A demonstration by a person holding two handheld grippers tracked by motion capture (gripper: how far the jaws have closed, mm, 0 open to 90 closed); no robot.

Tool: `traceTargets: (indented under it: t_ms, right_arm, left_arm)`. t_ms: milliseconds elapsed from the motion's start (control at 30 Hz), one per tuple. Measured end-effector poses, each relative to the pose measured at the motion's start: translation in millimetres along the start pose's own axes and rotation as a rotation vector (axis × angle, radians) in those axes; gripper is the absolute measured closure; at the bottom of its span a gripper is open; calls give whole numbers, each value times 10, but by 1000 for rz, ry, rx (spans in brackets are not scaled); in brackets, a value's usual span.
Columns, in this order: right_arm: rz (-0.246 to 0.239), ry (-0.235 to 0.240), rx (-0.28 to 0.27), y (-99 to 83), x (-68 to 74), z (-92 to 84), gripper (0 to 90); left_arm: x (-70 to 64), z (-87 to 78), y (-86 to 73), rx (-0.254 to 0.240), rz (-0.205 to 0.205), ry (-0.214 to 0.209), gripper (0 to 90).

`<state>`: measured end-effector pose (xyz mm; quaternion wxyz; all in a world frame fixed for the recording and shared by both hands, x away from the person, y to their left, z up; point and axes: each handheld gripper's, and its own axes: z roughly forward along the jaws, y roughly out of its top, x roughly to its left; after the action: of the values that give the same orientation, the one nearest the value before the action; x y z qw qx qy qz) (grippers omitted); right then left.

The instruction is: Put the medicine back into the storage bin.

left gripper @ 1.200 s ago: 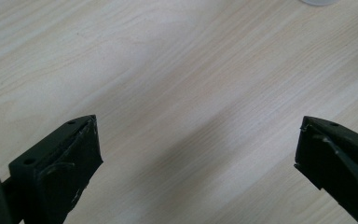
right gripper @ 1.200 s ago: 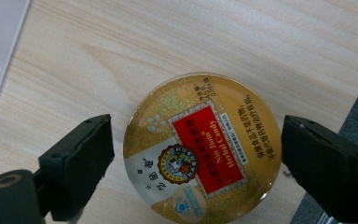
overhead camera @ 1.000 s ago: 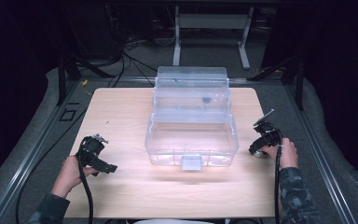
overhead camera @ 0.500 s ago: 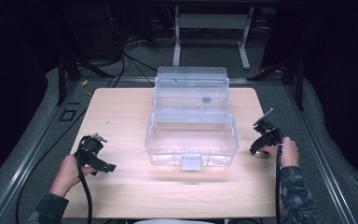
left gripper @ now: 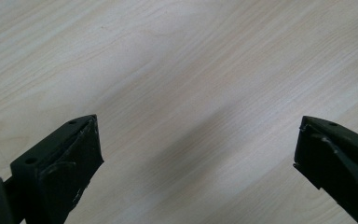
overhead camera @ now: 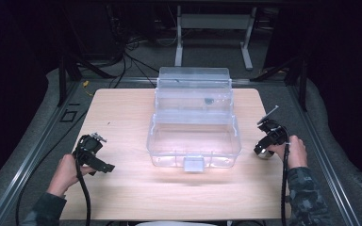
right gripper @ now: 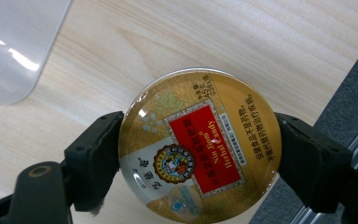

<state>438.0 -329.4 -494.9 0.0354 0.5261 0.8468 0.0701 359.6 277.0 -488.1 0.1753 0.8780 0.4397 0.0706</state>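
A round gold candy tin point(right gripper: 198, 144) with a red label sits between the two black jaws of my right gripper point(right gripper: 198, 158), which is shut on its rim. In the high view the right gripper point(overhead camera: 269, 141) holds the tin point(overhead camera: 263, 153) low over the table's right edge, just right of a clear plastic box point(overhead camera: 193, 141) whose lid stands open. My left gripper point(overhead camera: 94, 153) hovers at the table's left front. Its jaws stand wide apart in the left gripper view, open point(left gripper: 196, 154) over bare wood with nothing between them.
The light wooden table point(overhead camera: 122, 117) carries the clear box at its centre. Grey padded matting point(overhead camera: 37, 132) and metal rails border the table on both sides. Cables and a metal stand point(overhead camera: 212, 28) lie on the floor behind.
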Motion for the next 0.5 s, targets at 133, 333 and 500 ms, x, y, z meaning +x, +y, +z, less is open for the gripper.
traceTargets:
  t_ms: [133, 333, 500]
  right_arm:
    - [-12, -9, -2, 4, 23, -64, 198]
    - [-40, -24, 5, 9, 81, -204, 198]
    - [-53, -23, 6, 13, 107, -302, 198]
  left_arm:
    - [7, -11, -3, -2, -3, 3, 5]
    - [7, -27, 12, -5, 10, 4, 8]
    - [-2, -39, 47, -2, 19, 5, 8]
